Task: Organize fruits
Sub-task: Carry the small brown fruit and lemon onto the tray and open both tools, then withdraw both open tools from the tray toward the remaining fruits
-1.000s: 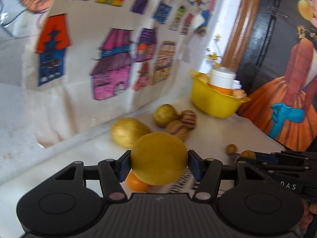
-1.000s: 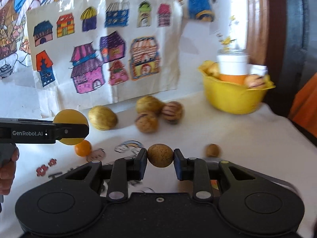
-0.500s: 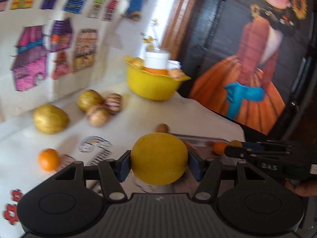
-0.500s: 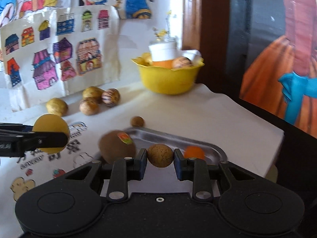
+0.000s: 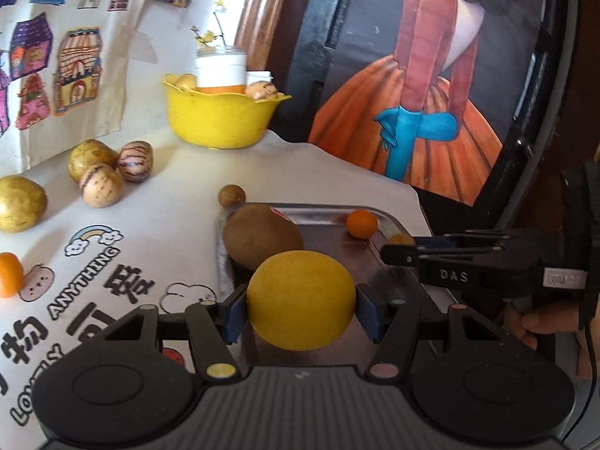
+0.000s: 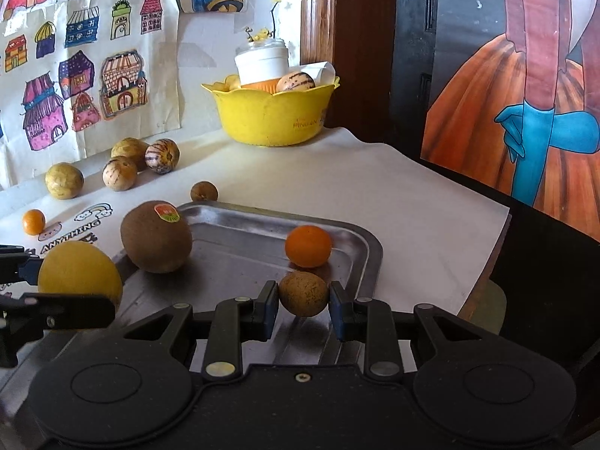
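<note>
Left gripper: its jaws pinched a yellow fruit from both sides, with the blue pads pressed against it; it hung over the near left part of the tray. In the right wrist view this gripper showed at the left edge, with the yellow fruit just beside the tray's left rim.
Right gripper: its jaws pinched a small speckled fruit, low over the near right part of the tray; whether the fruit touched the metal could not be told. From the left wrist view the gripper came in from the right, the fruit mostly hidden behind its fingers.
Tray: a metal tray lay on the white cloth near the table's front corner.
In the tray: a brown fruit with a sticker stood at the far left corner; an orange lay toward the right side, just beyond the speckled fruit.
Beside the tray: a small brown ball lay on the cloth just past the far rim.
Loose fruit: three round fruits were clustered near the wall, one of them striped; a fourth lay to their left, and a small orange sat on the printed part of the cloth.
Bowl: a yellow bowl stood at the back, holding a white jar and a striped fruit.
Wall: house drawings hung behind the loose fruit.
</note>
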The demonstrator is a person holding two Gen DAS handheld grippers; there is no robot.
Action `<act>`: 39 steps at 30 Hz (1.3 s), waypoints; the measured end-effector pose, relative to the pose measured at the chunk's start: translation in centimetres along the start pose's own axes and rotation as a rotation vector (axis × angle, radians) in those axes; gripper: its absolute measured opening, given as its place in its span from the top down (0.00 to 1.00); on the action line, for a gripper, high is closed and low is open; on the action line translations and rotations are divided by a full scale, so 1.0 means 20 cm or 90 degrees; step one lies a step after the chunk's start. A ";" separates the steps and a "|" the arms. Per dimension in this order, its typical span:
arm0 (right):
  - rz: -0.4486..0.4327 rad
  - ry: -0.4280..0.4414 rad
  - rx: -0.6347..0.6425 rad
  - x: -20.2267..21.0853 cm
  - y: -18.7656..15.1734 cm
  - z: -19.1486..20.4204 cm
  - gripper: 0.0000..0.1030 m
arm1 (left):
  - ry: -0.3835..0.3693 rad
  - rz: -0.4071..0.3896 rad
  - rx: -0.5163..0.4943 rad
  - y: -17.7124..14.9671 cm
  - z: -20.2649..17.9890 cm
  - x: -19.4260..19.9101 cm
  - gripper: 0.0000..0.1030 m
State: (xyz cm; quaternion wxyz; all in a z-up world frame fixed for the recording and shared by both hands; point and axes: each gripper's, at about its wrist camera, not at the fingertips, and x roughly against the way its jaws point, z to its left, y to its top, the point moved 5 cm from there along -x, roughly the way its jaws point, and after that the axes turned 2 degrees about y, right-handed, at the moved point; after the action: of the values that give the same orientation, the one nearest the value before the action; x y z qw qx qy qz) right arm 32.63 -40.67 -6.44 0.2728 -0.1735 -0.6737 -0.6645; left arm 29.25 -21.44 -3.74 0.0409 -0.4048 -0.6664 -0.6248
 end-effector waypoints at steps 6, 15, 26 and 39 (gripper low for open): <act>-0.002 -0.002 0.005 -0.04 -0.02 0.00 0.70 | 0.003 0.006 -0.012 -0.01 -0.02 -0.04 0.38; -0.010 -0.004 0.017 -0.05 -0.03 0.01 0.70 | 0.011 0.018 -0.018 -0.03 -0.01 -0.07 0.38; -0.008 -0.005 0.018 -0.03 -0.02 0.01 0.68 | -0.002 0.028 -0.005 -0.03 0.00 -0.06 0.35; -0.046 -0.004 0.017 0.24 0.06 -0.02 0.45 | -0.006 -0.024 0.085 -0.03 0.05 0.22 0.16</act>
State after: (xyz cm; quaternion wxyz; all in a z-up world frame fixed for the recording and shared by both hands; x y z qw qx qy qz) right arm 29.61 -41.60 -2.69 0.2486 -0.1473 -0.6894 -0.6642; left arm 26.52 -18.38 -1.98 0.0528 -0.3918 -0.7141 -0.5778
